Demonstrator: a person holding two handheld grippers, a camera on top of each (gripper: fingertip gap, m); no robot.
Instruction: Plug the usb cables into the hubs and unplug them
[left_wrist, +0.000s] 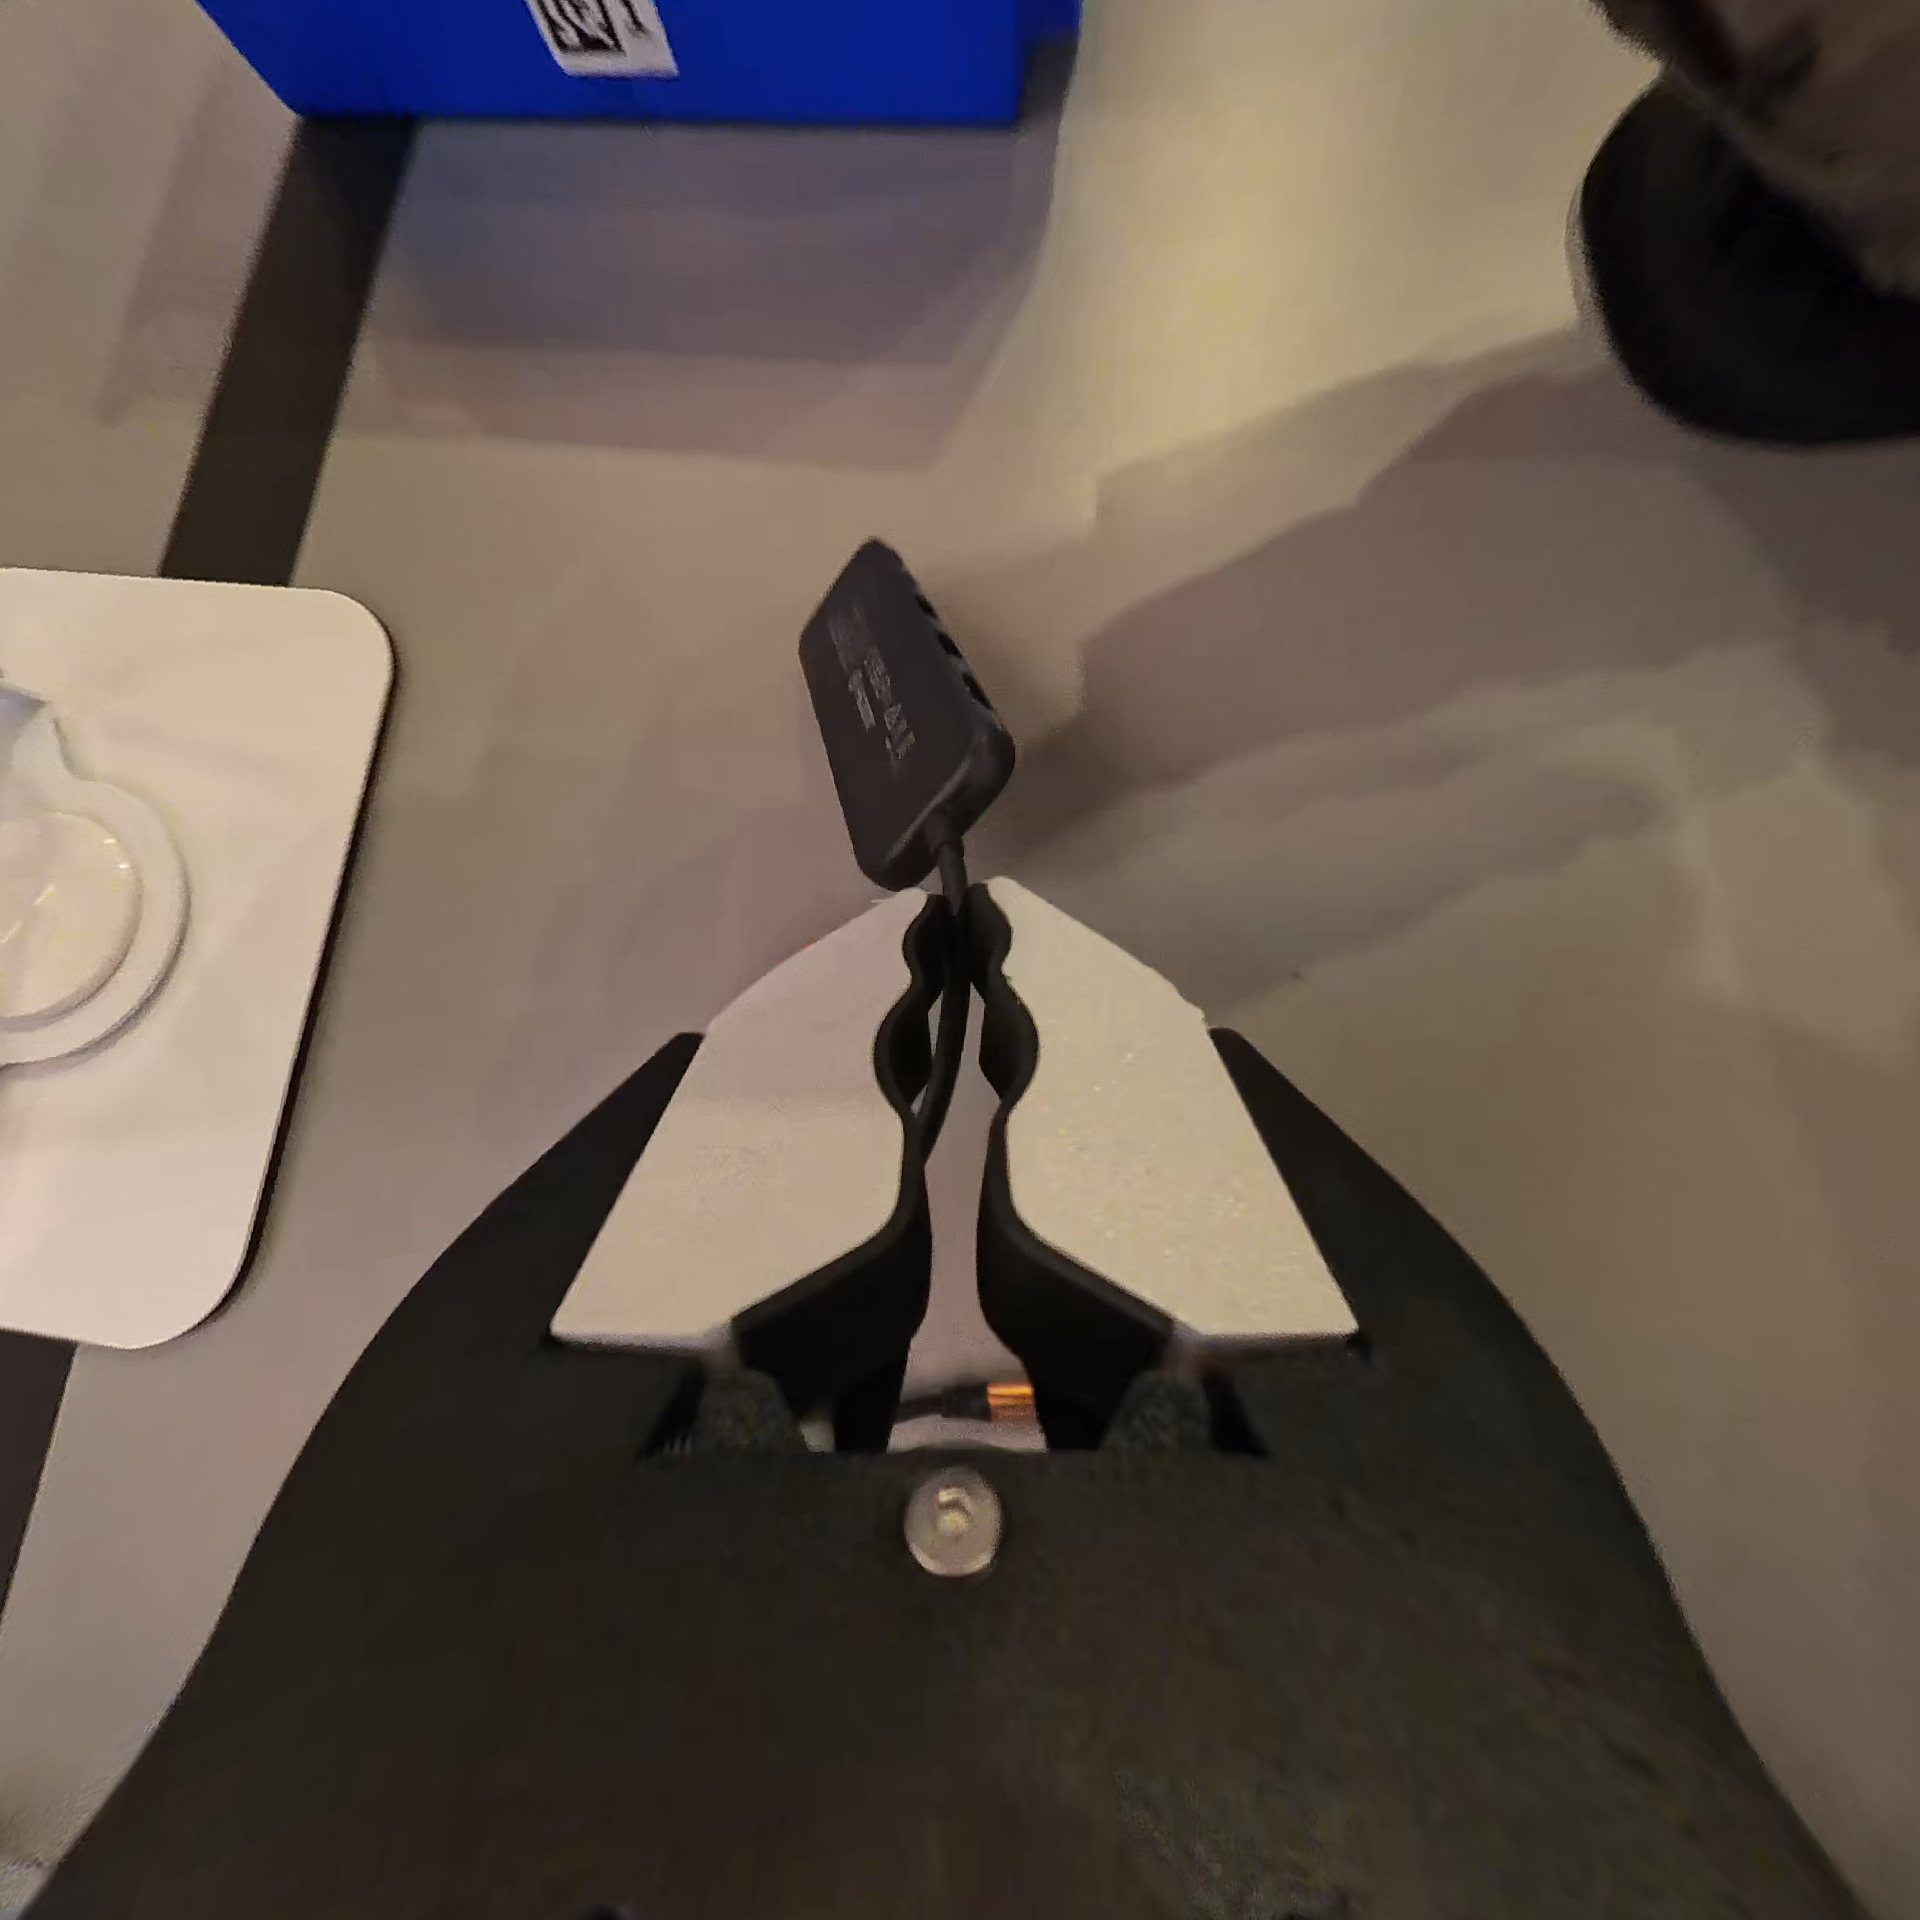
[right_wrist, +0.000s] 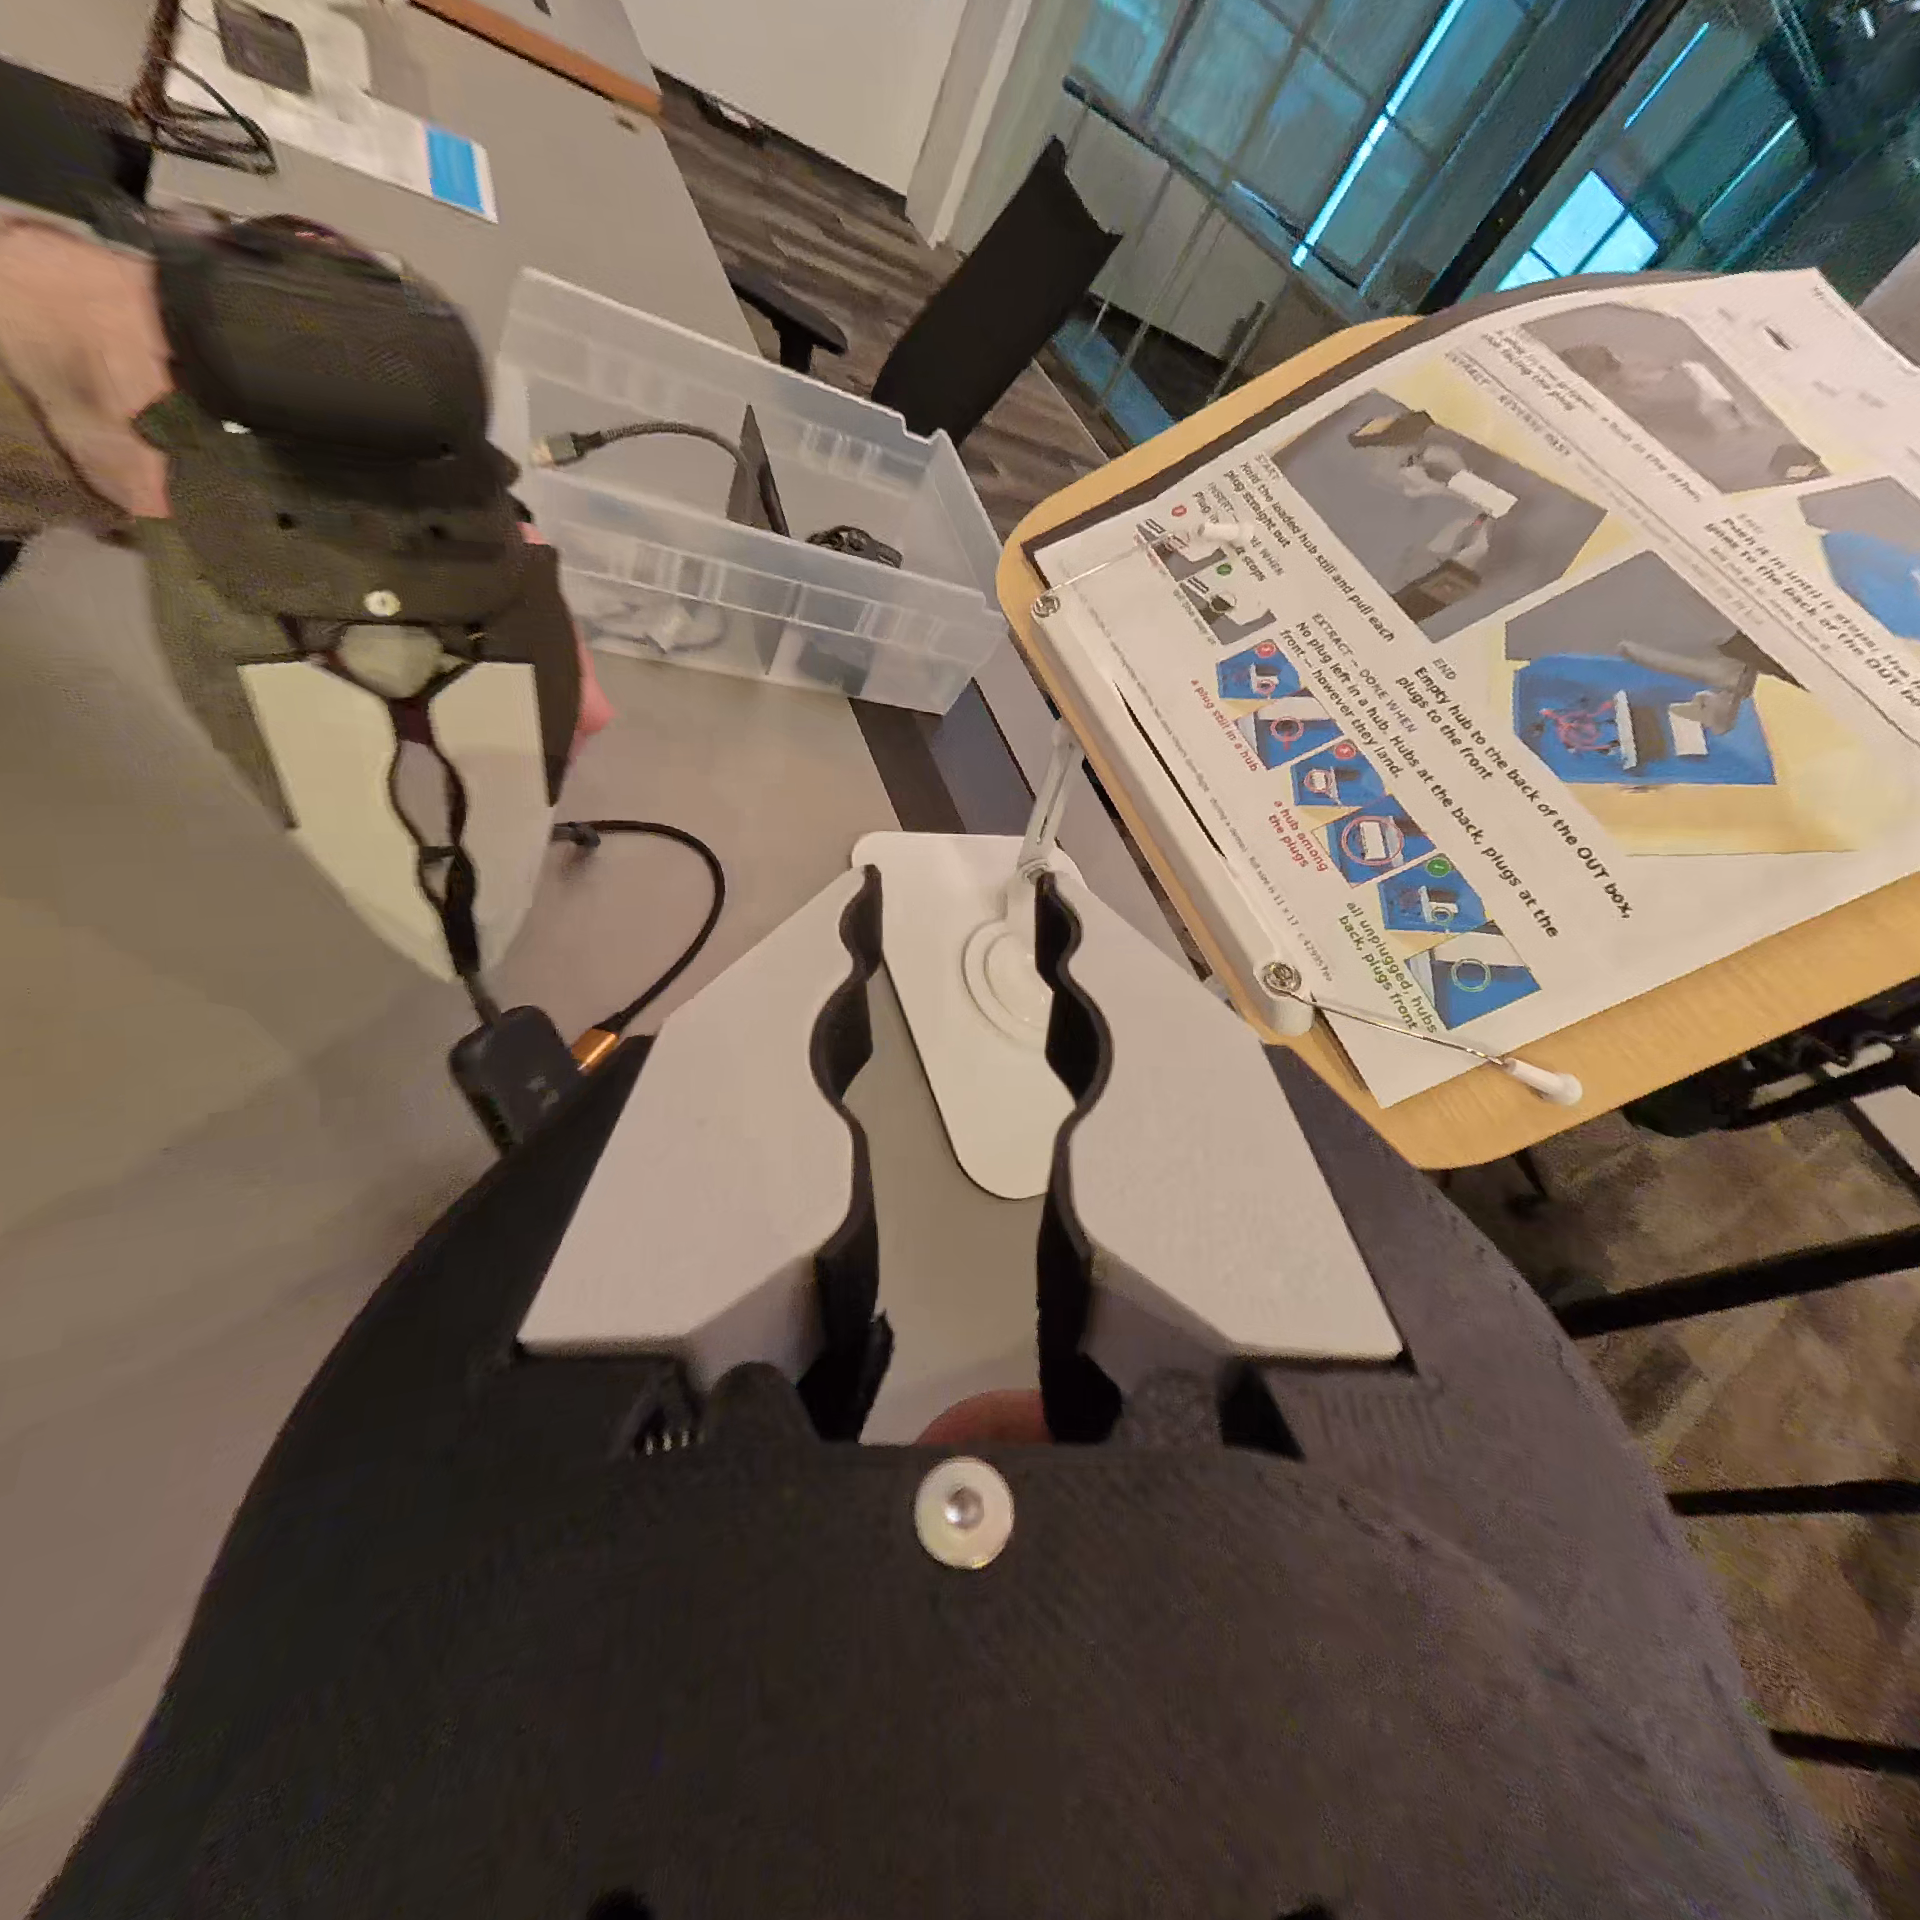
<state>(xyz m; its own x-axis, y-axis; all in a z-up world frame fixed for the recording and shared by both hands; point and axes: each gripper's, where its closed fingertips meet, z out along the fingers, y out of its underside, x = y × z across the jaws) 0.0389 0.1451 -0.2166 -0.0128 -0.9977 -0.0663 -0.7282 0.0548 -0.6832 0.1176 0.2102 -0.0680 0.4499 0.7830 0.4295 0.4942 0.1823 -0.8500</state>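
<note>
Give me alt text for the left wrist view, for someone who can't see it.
The left gripper is shut on the thin black cable of a black USB hub, holding the hub just beyond its fingertips above a grey table. A blue box sits at the far edge, and a white stand base lies to the left.

We see a slim black hub (left_wrist: 906, 717) hanging tilted above the grey counter (left_wrist: 1247, 520) by its own black cable (left_wrist: 951, 997), port slots along one edge; a braided cable with a copper-coloured plug (right_wrist: 601, 1044) sits in one end
</note>
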